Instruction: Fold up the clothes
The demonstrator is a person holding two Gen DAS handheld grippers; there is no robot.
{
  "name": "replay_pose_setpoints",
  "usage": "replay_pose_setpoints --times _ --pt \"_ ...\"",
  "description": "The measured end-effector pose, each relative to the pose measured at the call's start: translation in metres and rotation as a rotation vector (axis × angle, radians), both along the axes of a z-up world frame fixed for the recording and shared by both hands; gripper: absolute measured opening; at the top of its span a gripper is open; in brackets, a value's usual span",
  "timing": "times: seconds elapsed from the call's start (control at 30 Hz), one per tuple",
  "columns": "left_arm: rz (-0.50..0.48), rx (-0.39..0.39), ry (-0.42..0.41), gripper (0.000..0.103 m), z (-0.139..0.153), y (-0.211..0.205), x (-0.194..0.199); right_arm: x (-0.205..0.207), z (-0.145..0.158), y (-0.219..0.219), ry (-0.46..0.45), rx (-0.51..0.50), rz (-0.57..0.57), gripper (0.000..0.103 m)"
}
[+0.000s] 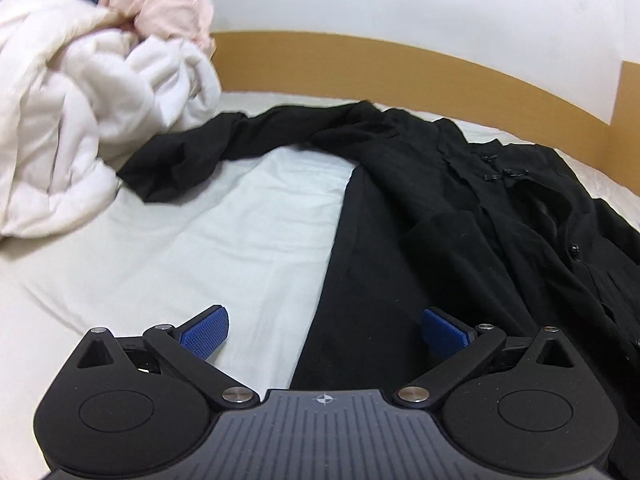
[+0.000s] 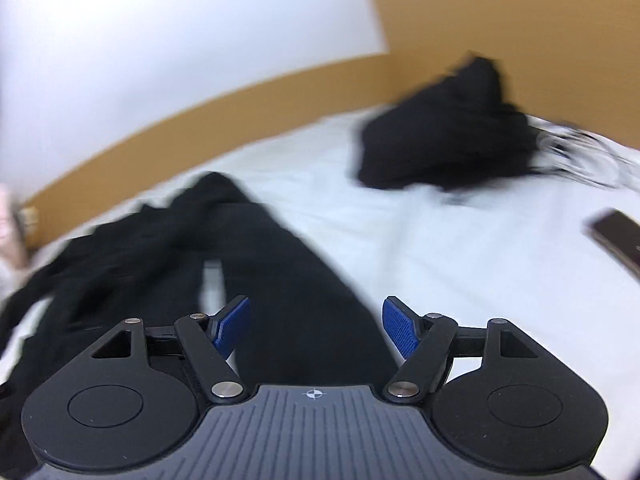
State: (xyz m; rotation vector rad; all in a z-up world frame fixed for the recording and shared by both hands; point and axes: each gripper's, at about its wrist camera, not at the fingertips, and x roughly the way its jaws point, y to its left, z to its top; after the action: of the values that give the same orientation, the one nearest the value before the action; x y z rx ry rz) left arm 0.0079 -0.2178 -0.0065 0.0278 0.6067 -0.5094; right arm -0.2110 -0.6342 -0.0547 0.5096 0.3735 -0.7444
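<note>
We are looking across a bed (image 1: 200,240) with a white sheet, and at its far left a heap of white and pink laundry (image 1: 80,120) is sitting untouched. Just right of that heap, the black garment (image 1: 460,208) is lying spread on the sheet, one sleeve (image 1: 192,164) trailing out toward the heap and its buttoned front facing up.

Our left gripper (image 1: 324,332) is hanging over the garment's near left edge with its jaws standing wide and nothing between the blue pads. Our right gripper (image 2: 316,328) is hovering over the right side of the same garment (image 2: 280,280), jaws likewise parted well apart and holding nothing; that view is blurred. Farther right a second dark bundle (image 2: 444,140) is lying by the headboard (image 2: 520,40), and a dark flat object (image 2: 624,236), perhaps a phone, is resting on the sheet.

We judge we are at the start of folding this garment: lining up for a grasp. Next, we reckon each gripper is needing to come down onto an edge, pinch only the cloth and not the sheet, and bring the sleeve in.
</note>
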Motion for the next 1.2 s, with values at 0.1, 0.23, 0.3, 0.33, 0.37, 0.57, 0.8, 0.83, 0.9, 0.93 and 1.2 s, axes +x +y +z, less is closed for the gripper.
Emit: replay_pose_setpoints --times 0.1,0.23,0.3,0.33,0.37,0.57,0.8,0.83,0.9,0.93,1.2 --pt "0.004 -0.025 0.035 0.102 -0.003 0.004 0.005 -0.012 -0.013 -0.014 0.047 0.042 -0.072 0.075" --pt "-0.012 0.038 0.022 0.102 -0.005 -0.005 0.014 -0.017 -0.033 -0.023 0.011 0.145 -0.061 0.075" --pt "-0.017 0.058 0.019 0.102 -0.006 -0.008 0.013 -0.008 -0.037 -0.020 -0.005 0.156 -0.043 0.075" --pt "-0.018 0.062 0.018 0.102 -0.006 -0.008 0.014 -0.005 -0.040 -0.019 0.004 0.152 -0.039 0.075" --pt "-0.018 0.060 0.018 0.102 -0.007 -0.008 0.015 0.001 -0.040 -0.018 0.017 0.148 -0.038 0.075" --pt "-0.020 0.053 0.021 0.102 -0.007 -0.006 0.015 0.026 -0.040 -0.015 0.047 0.117 -0.053 0.038" --pt "-0.020 0.055 0.021 0.102 -0.007 -0.006 0.015 0.034 -0.011 -0.036 0.042 0.043 -0.106 0.005" --pt "-0.020 0.052 0.021 0.102 -0.007 -0.006 0.015 0.035 0.001 -0.042 0.030 0.025 -0.123 0.005" --pt "-0.019 0.040 0.023 0.102 -0.007 -0.004 0.016 0.040 0.038 -0.050 -0.005 -0.044 -0.141 0.005" --pt "-0.019 0.035 0.025 0.102 -0.007 -0.003 0.016 0.043 0.058 -0.052 -0.025 -0.087 -0.146 0.005" --pt "-0.018 0.010 0.029 0.102 -0.007 -0.001 0.016 0.070 0.191 -0.004 -0.175 -0.380 -0.011 0.005"
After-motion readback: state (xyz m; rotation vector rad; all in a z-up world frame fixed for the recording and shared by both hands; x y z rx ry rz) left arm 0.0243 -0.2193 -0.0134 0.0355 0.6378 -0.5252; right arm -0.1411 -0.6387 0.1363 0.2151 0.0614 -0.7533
